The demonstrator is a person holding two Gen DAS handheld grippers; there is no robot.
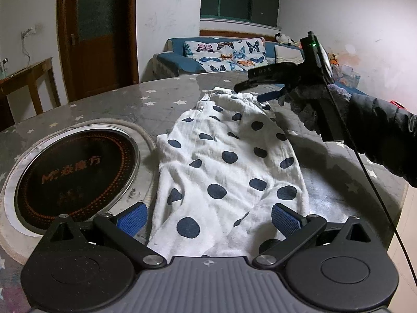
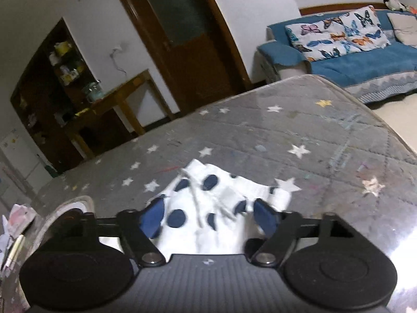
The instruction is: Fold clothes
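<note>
White cotton dotted with navy spots, the crumpled garment (image 1: 229, 167) lay spread across the grey star-printed quilted cover of the table (image 1: 109, 104), its near end bunched between the two grippers' reach and its far end gathered in a puckered band toward the middle of the tabletop. The left gripper (image 1: 209, 220), black-armed with blue ribbed pads, hovered over the near end of the cloth with its fingers (image 1: 131, 220) spread wide apart, the fabric lying between them but neither pad pressing on it. The right gripper (image 2: 211, 219), carried in a grey-gloved hand (image 1: 310, 104) reaching from a dark padded sleeve (image 1: 383, 135), was poised at the gathered far end; its fingers (image 2: 152, 219) stood part-way apart with the spotted cloth between them, and the blurred wrist view did not settle whether the pads were touching the fabric. A thin black cable (image 1: 365, 172) trailed down from that gripper past the table's edge. Just beside the garment, on the left of the left wrist view, a round black glass induction hob (image 1: 75, 174) with orange lettering sat sunk in the tabletop within a metal ring. Beyond the table stood a blue sofa (image 2: 365, 62) bearing a butterfly-print cushion (image 2: 336, 36), a dark wooden door (image 1: 101, 34) and a small wooden side table (image 2: 117, 104).
</note>
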